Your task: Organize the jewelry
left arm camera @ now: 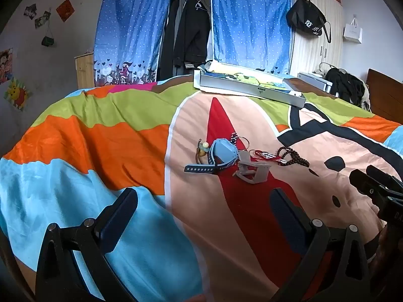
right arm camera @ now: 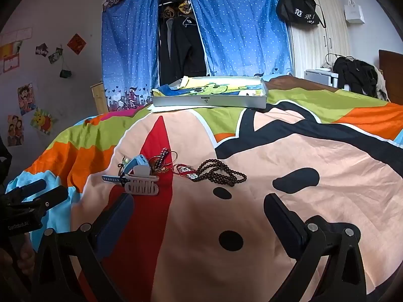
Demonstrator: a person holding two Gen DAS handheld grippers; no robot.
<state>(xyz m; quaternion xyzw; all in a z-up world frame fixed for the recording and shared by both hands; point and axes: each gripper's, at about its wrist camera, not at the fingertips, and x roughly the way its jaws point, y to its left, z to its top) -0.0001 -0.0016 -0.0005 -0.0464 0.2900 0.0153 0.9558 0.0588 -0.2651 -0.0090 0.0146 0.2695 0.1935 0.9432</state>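
We hold both tools low over a bed whose quilt [right arm camera: 314, 176] is printed in bold peach, red, orange, green and blue cartoon patches. The left tool [left arm camera: 204, 206] has its fingers spread wide with nothing between them; the right tool [right arm camera: 199, 211] is likewise spread and empty.

The jewelry lies in a loose cluster ahead of both tools, beyond the fingertips and not touched by either. Ahead and to the left of the right tool we see a pale beige plastic claw hair clip [right arm camera: 141, 185], with a light blue watch on a perforated strap [right arm camera: 131, 168] just behind it and some braided cords and thin rings [right arm camera: 163, 159] touching that. Nearly straight ahead of the right tool sits a small red knotted charm [right arm camera: 185, 171], and beside it a coiled strand of dark brown round beads [right arm camera: 219, 175]. Farther ahead, well apart from the cluster, rests a shallow grey tray lined with a yellow-green cartoon picture [right arm camera: 209, 102], a likely destination.

We judge every piece to be light. The bead strand is limp and will sag and swing, so we would pinch a bunched part of the coil. The clip is rigid; its spine offers the surest hold. The soft quilt will yield under the fingertips.
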